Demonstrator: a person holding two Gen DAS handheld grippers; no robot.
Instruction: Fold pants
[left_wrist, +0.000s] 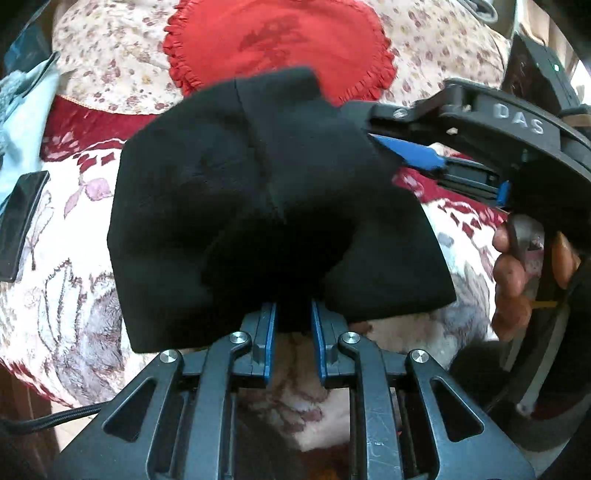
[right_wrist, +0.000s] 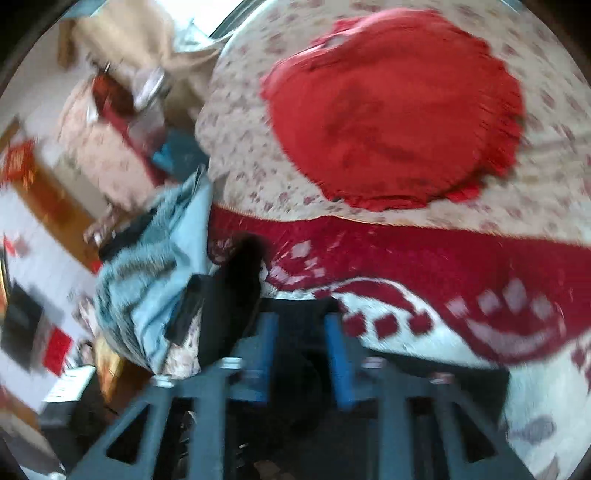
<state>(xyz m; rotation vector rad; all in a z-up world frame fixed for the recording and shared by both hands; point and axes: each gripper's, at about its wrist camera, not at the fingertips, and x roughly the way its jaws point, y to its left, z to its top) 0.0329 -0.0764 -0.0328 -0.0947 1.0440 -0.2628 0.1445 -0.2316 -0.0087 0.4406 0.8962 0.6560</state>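
- Bunching between both tools, the black pants (left_wrist: 273, 206) hang above the bed (left_wrist: 74, 295), their lower folds lost in shadow.
- Left gripper (left_wrist: 293, 325) has its fingers (left_wrist: 267, 332) clamped on cloth at 6 o'clock.
- Right gripper (left_wrist: 388, 142) bites the pants at 3 o'clock, fingertips buried in fabric.
- Right wrist view is blurred; red cushion (right_wrist: 391, 110) sits at 12 o'clock.

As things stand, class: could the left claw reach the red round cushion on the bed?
Probably not yet. The left claw is shut on the black pants, which hang between it and the red cushion beyond.
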